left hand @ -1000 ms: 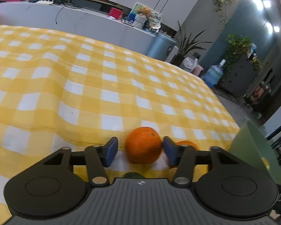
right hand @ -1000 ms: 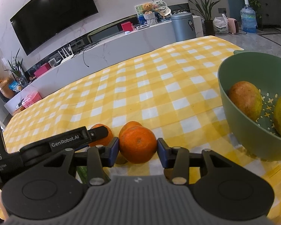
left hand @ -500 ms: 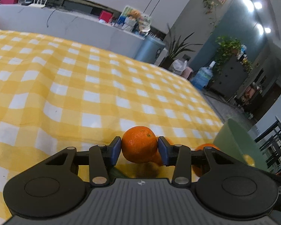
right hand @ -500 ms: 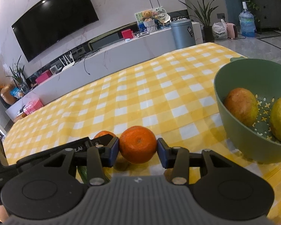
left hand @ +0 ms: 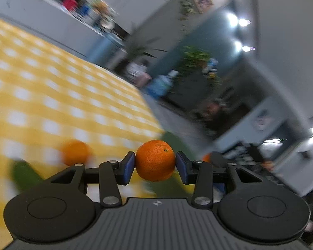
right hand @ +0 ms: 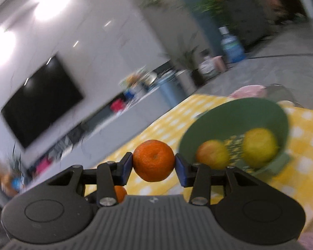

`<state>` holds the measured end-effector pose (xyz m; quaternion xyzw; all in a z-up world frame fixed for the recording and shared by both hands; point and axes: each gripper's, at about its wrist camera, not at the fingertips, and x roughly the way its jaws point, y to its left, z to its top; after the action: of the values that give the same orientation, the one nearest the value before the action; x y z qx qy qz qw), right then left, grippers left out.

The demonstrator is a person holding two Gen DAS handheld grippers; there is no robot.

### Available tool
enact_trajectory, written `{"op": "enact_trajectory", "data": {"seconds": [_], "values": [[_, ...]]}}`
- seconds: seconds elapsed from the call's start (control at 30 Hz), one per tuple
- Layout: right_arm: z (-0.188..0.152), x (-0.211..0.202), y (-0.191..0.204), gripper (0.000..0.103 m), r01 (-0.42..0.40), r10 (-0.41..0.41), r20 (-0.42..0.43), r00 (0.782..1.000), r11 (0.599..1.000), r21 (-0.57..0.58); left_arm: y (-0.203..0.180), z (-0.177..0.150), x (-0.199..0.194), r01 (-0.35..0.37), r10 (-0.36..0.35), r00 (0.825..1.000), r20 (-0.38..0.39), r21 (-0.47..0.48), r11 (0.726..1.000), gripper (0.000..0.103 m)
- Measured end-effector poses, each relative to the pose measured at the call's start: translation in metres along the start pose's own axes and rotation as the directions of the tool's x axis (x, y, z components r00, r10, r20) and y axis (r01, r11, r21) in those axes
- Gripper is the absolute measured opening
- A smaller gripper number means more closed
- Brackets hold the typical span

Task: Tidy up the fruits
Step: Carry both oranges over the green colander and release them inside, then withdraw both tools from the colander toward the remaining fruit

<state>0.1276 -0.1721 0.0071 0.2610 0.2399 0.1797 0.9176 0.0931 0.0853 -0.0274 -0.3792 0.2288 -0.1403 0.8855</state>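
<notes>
My left gripper (left hand: 155, 165) is shut on an orange (left hand: 155, 160), held clear above the yellow checked tablecloth (left hand: 52, 95). My right gripper (right hand: 154, 165) is shut on a second orange (right hand: 153, 160), also lifted off the cloth. Ahead and to the right of it in the right wrist view stands a green bowl (right hand: 237, 112) with a reddish-yellow fruit (right hand: 211, 154) and a yellow fruit (right hand: 259, 144) inside. Another orange (left hand: 75, 152) lies on the cloth to the left in the left wrist view, beside a blurred green thing (left hand: 25, 174). A further orange (right hand: 120, 193) peeks out under the right gripper's left finger.
The table's far edge (left hand: 150, 108) runs diagonally, with floor, potted plants (left hand: 196, 60) and a blue water bottle (right hand: 231, 45) beyond. A wall television (right hand: 41, 100) hangs over a long white counter. Both views are tilted and blurred.
Both grippers have risen and swung right with their oranges, tilting the views. The left closed on its orange earlier in the second. The green bowl now lies nearer the centre of the right view.
</notes>
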Motion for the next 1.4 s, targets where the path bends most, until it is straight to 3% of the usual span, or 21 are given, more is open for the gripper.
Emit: {"op": "enact_trajectory", "data": {"seconds": [0.07,0.17,0.27,0.33,0.57,0.63,0.73,0.9,1.03,1.27,1.4], "values": [[0.004,-0.011,-0.012,0.041,0.054,-0.056,0.046,0.997,0.997,0.046,-0.006,-0.007,0.009,0.09,-0.091,0.995,-0.044,-0.027,0.996,0.048],[0.012,-0.023,-0.032,0.041,0.144,-0.159,0.096,0.983,0.979,0.142,-0.015,-0.019,0.022,0.17,-0.173,0.981,-0.092,-0.043,0.985,0.048],[0.017,-0.022,-0.054,0.041,0.181,-0.205,0.075,0.976,0.952,0.248,-0.02,-0.024,0.035,0.197,-0.2,0.97,-0.14,-0.041,0.98,0.048],[0.016,-0.017,-0.069,0.041,0.178,-0.2,0.031,0.979,0.927,0.331,-0.022,-0.024,0.039,0.2,-0.204,0.97,-0.13,-0.041,0.979,0.048],[0.018,-0.006,-0.07,0.043,0.173,-0.185,0.004,0.983,0.927,0.333,-0.035,-0.01,0.07,0.148,-0.152,0.982,-0.111,-0.045,0.988,0.048],[0.015,-0.009,-0.07,0.059,0.181,-0.193,0.002,0.981,0.921,0.344,-0.04,-0.008,0.077,0.128,-0.133,0.986,-0.104,-0.047,0.991,0.048],[0.015,-0.015,-0.072,0.07,0.149,-0.172,0.036,0.984,0.926,0.347,-0.044,-0.006,0.091,0.082,-0.084,0.989,-0.122,-0.022,0.996,0.048],[0.016,-0.014,-0.072,0.071,0.14,-0.164,0.043,0.986,0.93,0.339,-0.05,-0.009,0.11,0.025,-0.021,0.983,-0.183,0.022,0.999,0.048],[0.016,-0.016,-0.078,0.071,0.127,-0.151,0.037,0.988,0.918,0.375,-0.056,-0.013,0.114,0.028,-0.017,0.981,-0.191,0.052,0.998,0.048],[0.017,-0.015,-0.08,0.071,0.121,-0.146,0.038,0.988,0.915,0.385,-0.057,-0.015,0.099,0.008,0.002,0.985,-0.17,0.057,0.998,0.059],[0.017,-0.014,-0.08,0.071,0.12,-0.145,0.037,0.989,0.918,0.378,-0.064,-0.012,0.084,-0.041,0.053,0.989,-0.14,0.086,0.995,0.073]]}}
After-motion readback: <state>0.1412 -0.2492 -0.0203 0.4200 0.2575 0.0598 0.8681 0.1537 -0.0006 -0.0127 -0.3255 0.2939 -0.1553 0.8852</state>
